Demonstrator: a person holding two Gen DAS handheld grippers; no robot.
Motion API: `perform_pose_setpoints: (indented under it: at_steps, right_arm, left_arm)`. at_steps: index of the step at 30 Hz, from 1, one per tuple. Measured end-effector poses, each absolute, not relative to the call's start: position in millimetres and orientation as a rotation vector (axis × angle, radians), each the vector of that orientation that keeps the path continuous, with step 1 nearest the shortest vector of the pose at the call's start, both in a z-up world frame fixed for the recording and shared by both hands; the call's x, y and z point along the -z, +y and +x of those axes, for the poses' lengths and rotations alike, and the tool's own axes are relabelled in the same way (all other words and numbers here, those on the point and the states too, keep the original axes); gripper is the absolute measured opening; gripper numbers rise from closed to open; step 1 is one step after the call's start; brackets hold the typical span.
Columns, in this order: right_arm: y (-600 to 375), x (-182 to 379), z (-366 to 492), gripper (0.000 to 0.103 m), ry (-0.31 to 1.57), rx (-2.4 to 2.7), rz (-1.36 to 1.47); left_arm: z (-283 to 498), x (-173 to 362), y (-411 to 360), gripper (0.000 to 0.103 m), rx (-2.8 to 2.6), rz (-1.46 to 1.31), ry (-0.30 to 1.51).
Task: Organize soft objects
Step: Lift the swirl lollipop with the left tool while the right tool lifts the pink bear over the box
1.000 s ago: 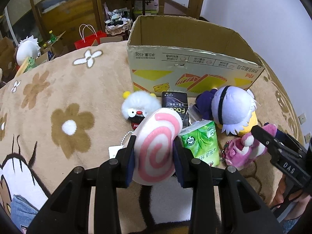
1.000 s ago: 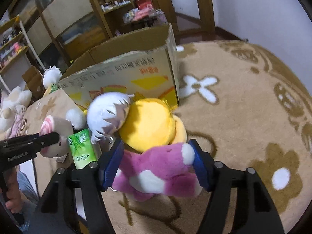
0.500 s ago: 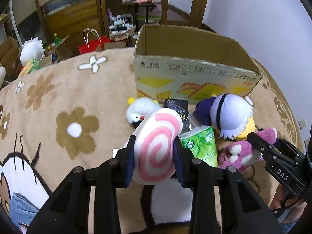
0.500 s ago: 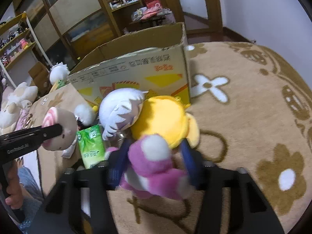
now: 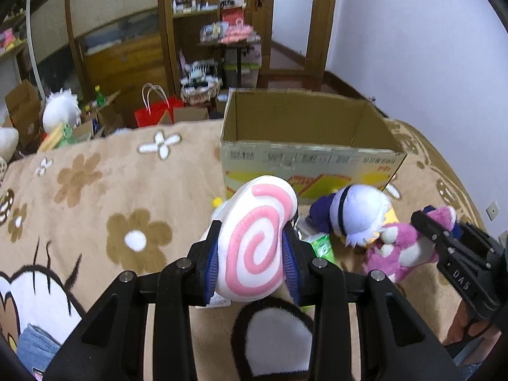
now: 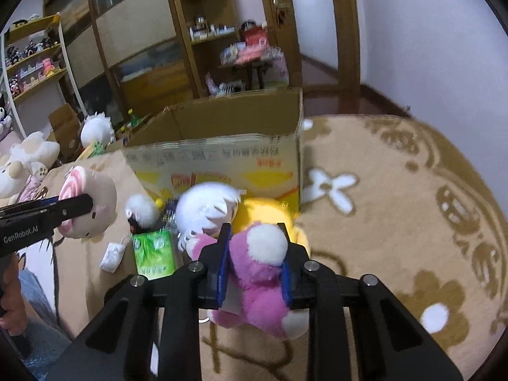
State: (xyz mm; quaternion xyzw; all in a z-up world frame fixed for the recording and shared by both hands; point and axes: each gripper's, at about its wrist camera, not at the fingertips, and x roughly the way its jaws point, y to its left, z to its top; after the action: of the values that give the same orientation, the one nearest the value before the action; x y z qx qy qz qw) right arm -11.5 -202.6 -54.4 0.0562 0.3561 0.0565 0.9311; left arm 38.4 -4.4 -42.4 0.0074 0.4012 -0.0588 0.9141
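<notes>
My left gripper (image 5: pixel 252 247) is shut on a white plush with a pink swirl (image 5: pixel 254 238) and holds it above the rug; it also shows in the right wrist view (image 6: pixel 85 203). My right gripper (image 6: pixel 254 254) is shut on a pink and white plush (image 6: pixel 257 279), lifted off the rug, seen also in the left wrist view (image 5: pixel 400 250). An open cardboard box (image 5: pixel 304 146) stands just beyond both. A white-haired doll with a yellow body (image 6: pixel 209 209) lies in front of the box.
A green tissue pack (image 6: pixel 154 250), a small white fluffy toy (image 6: pixel 139 209) and a dark packet lie on the flowered rug (image 5: pixel 95 190) before the box. Shelves, a red bag (image 5: pixel 155 114) and more plush toys stand beyond the rug's far edge.
Both grippers have risen with their toys. The right gripper closed on the pink plush and lifted it off the rug. The swirl plush now sits higher, nearer the box.
</notes>
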Motion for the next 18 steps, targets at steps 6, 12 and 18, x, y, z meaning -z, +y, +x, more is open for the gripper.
perform_pose_setpoints:
  at_steps: [6, 12, 18]
  right_arm:
    - [-204, 24, -17, 0.027, 0.606, -0.062, 0.094]
    - [-201, 1, -17, 0.027, 0.511, -0.031, 0.058]
    - [-194, -18, -17, 0.027, 0.438, -0.016, 0.004]
  left_arm:
    - [32, 30, -6, 0.034, 0.119, 0.009, 0.744]
    - [33, 23, -4, 0.034, 0.098, 0.003, 0.696]
    - [37, 17, -8, 0.033, 0.096, 0.015, 0.672]
